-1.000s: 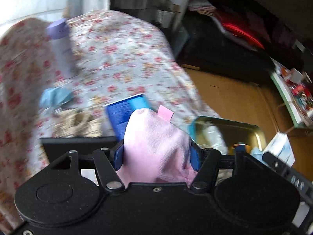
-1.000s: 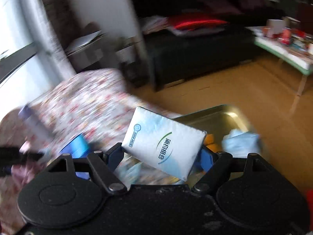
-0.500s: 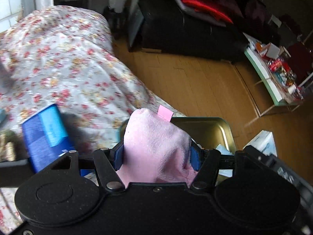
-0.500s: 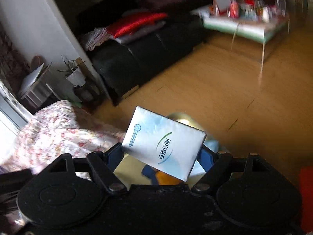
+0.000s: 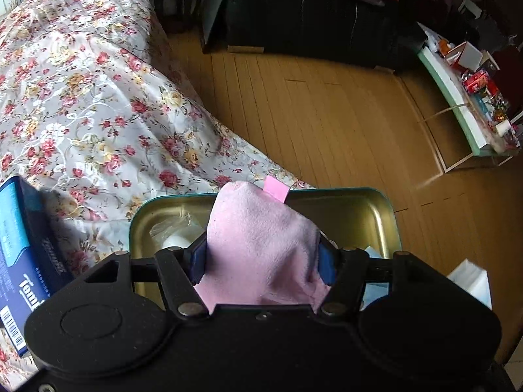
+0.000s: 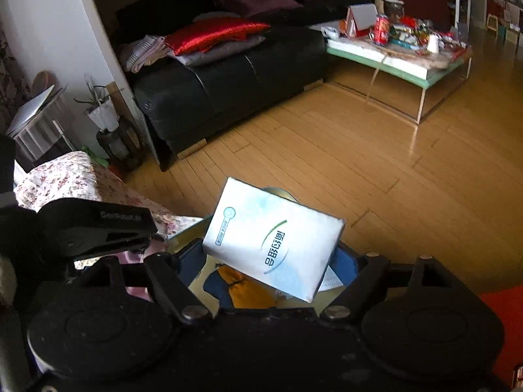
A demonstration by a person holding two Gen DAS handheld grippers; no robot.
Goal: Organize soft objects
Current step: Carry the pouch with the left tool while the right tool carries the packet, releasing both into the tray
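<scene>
My left gripper [image 5: 263,263] is shut on a pink plush cloth [image 5: 258,241] with a pink tag, held over a gold metal tin [image 5: 382,210] on the floral-covered table. A plastic-wrapped white item [image 5: 176,233] lies in the tin. My right gripper [image 6: 268,266] is shut on a white tissue pack [image 6: 273,238] with green print, held above the same tin [image 6: 196,282], where an orange and dark blue soft item [image 6: 243,289] lies. The left gripper body [image 6: 94,228] shows at left in the right wrist view. The tissue pack [image 5: 470,279] shows at right in the left wrist view.
A blue tissue box [image 5: 19,254] stands left of the tin on the floral cloth [image 5: 81,114]. Beyond the table edge is wooden floor [image 6: 327,150], a black sofa [image 6: 222,78] with red cushions, and a cluttered low table [image 6: 398,52].
Both grippers have swung right from the table's middle to above the tin, each still holding its item. The purple bottle and blue mask have left view.
</scene>
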